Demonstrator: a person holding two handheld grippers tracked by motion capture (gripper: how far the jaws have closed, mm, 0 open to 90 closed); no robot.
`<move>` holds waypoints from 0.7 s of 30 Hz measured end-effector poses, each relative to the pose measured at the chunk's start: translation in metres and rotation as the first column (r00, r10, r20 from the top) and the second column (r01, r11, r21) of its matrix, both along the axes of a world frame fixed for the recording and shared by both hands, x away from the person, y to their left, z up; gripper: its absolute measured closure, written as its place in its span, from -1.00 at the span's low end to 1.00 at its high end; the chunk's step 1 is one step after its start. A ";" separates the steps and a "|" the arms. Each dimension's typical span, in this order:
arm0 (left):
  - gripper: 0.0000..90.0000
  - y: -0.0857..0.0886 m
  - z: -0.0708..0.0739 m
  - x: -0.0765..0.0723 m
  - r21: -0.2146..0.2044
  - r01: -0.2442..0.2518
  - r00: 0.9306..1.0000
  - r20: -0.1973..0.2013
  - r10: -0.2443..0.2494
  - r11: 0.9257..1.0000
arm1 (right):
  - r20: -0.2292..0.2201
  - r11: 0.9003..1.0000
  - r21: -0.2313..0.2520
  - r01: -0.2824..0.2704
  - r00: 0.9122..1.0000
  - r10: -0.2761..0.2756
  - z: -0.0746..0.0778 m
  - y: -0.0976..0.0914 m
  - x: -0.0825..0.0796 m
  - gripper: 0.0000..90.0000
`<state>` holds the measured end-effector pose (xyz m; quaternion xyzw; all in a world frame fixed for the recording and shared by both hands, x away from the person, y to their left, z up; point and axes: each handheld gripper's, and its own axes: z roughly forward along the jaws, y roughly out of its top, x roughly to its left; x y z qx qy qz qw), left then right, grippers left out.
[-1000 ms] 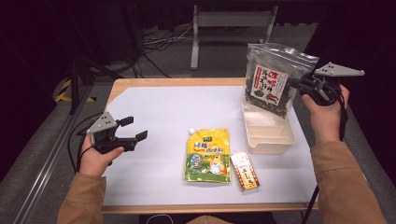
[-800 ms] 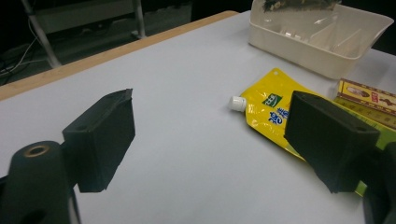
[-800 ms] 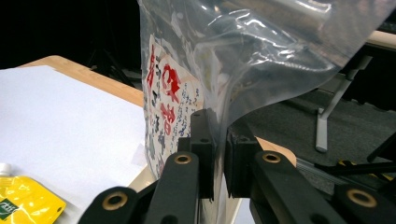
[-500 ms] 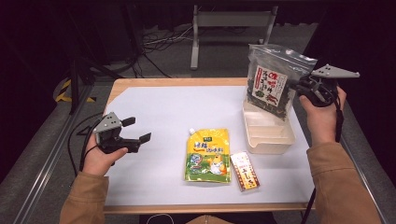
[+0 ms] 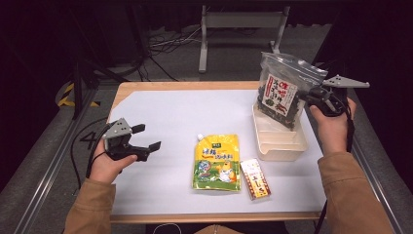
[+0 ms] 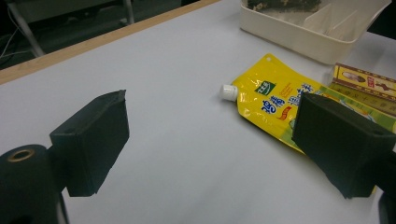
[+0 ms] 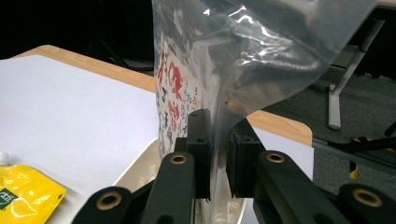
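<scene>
The left gripper (image 6: pixel 205 149) hovers over the white table (image 6: pixel 163 93), its two black jaws wide apart with nothing between them. Beyond lie a yellow spouted pouch (image 6: pixel 275 100), a small printed box (image 6: pixel 366 84) and a cream tray (image 6: pixel 299 35)

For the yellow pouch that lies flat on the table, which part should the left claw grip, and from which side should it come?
Probably the spout corner: the yellow pouch lies flat, so its white cap is the one raised part. The open left claw could come from the pouch's left, where the table is bare; the small box lies along its right.
</scene>
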<state>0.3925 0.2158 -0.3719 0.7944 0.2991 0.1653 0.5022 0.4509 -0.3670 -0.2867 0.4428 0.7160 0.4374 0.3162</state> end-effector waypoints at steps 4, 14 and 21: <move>-0.74 -0.002 -0.001 0.000 0.002 0.002 1.000 -0.009 -0.002 1.000 | -0.018 1.000 0.008 0.008 1.000 -0.008 -0.004 -0.004 -0.001 0.81; -0.79 -0.011 -0.004 0.006 0.005 0.022 0.999 -0.028 -0.022 1.000 | -0.038 0.998 0.049 0.034 0.999 -0.032 -0.008 -0.015 -0.006 0.51; -0.88 -0.018 -0.006 0.010 0.000 0.040 0.998 -0.058 -0.040 0.999 | -0.047 0.998 0.056 0.035 0.998 -0.032 -0.006 -0.014 -0.016 -0.03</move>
